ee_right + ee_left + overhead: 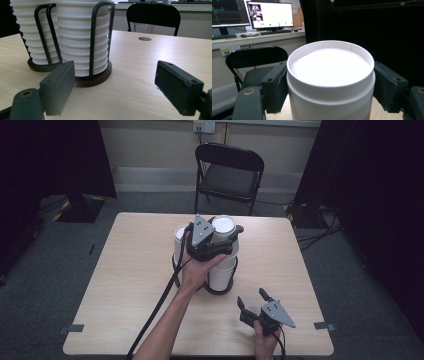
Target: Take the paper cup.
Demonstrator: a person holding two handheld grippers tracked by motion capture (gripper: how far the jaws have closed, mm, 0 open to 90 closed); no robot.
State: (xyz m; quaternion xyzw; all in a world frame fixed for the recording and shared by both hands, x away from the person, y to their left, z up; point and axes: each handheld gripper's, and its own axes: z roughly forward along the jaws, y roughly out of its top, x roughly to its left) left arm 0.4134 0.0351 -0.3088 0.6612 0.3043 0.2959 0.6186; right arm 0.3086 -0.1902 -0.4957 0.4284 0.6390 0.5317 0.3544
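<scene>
Left gripper (pixel 227 236) clamped on the top white cup (pixel 329 82) of a stack; both pads press its sides just below the rim. That stack stands in a wire holder on a dark round base (pixel 96 76) near the middle of the surface (pixel 130 285), toward the far edge. A second stack of cups (pixel 28 32) stands in its own holder just beside it. Right gripper (pixel 254 299) sits near the surface's near right corner, jaws wide apart, holding nothing, pointed toward the stacks.
</scene>
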